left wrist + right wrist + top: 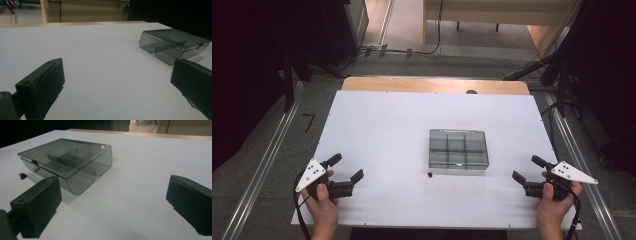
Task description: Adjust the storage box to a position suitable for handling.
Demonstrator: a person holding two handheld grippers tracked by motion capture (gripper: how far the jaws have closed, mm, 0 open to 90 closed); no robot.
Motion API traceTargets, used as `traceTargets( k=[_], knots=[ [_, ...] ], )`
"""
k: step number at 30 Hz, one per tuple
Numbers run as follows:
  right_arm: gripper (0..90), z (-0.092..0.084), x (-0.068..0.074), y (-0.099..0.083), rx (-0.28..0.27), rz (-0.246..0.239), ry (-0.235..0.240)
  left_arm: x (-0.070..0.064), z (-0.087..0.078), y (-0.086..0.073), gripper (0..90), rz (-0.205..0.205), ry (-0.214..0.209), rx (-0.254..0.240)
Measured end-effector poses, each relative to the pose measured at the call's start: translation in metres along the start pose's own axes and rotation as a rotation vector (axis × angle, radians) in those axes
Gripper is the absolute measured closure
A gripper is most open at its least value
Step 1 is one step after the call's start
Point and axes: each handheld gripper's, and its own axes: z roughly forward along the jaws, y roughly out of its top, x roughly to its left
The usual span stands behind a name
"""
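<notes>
Both grippers rest near the table's [362,125] front edge with jaws spread wide and nothing between them: the left gripper [346,167] at the near left, the right gripper [526,169] at the near right. Midway between them, slightly farther back, sits a smoky clear compartment box [458,149], its lid down and latch facing the person. Just in front of it lies 1 small black part [430,175], apart from the box wall. Likely trouble: the light, slick box could skid on the white surface if 1 jaw pushes it unbraced, and the tiny part could be flicked off by a careless sweep.
</notes>
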Motion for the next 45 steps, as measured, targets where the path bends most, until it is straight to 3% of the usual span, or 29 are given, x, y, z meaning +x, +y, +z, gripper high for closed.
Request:
traceTargets(
  k=[4,11,19,29,35,39,45],
  knots=[
    [0.0,-0.001,0.000,0.004,-0.016,0.055,0.013,0.000,0.000,-0.001,0.0,0.005,-0.011,-0.004],
    [0.0,-0.003,0.018,0.028,-0.002,-0.016,-0.025,-0.003,0.000,-0.001,0.0,0.014,0.004,0.003],
    [0.0,0.003,0.021,0.054,0.015,-0.060,0.000,-0.004,-0.001,-0.001,0.0,0.029,-0.009,-0.004],
    [0.9,0.024,0.016,0.082,0.025,-0.060,-0.032,-0.004,0.000,-0.001,0.0,0.025,-0.002,0.002],
    [3.0,0.040,0.010,0.097,0.067,-0.065,-0.023,-0.004,0.000,-0.001,0.0,0.026,0.002,-0.002],
    [3.3,0.050,0.007,0.101,0.110,-0.053,-0.050,-0.004,0.000,-0.001,0.0,0.033,-0.005,-0.002],
    [19.1,0.062,-0.004,0.100,0.160,-0.010,0.010,-0.004,0.001,-0.001,0.0,0.034,-0.015,0.008]
  ],
)
